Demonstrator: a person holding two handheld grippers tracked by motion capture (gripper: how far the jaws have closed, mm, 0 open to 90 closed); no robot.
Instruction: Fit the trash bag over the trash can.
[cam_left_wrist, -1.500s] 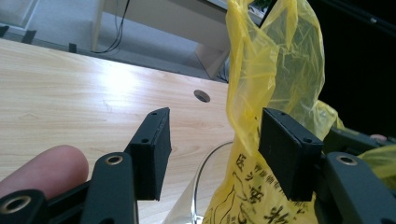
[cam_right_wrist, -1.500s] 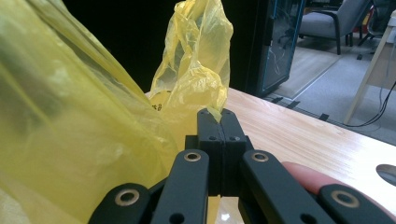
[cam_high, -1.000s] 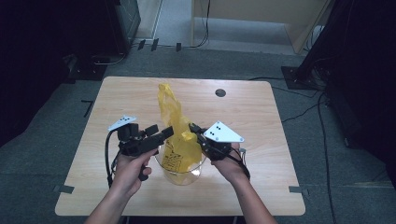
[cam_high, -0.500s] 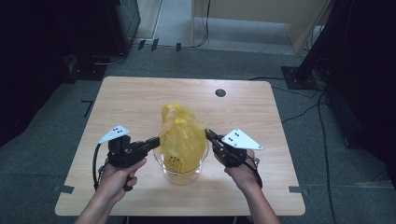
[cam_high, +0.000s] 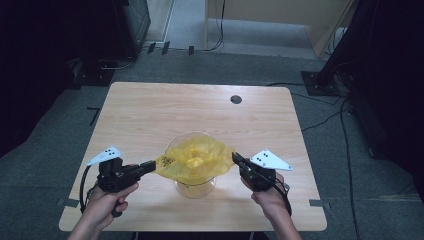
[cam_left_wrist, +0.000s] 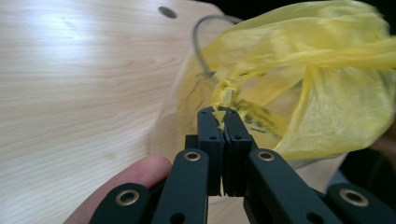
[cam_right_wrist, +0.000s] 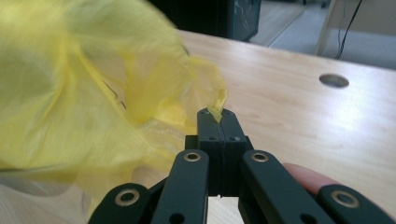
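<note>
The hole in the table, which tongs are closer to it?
Right. The right tongs sit just below the hole, gripping the yellow bag. The left tongs grip its other edge, farther left.

The bag I'm holding is thin yellow plastic film, translucent, crinkled and faintly glossy. It sits in a clear, smooth glass-like container with a shiny rim. My left gripper and right gripper are matt black plastic with brass-coloured metal rivets. The table is pale wood-grain, smooth with a soft sheen.
</note>
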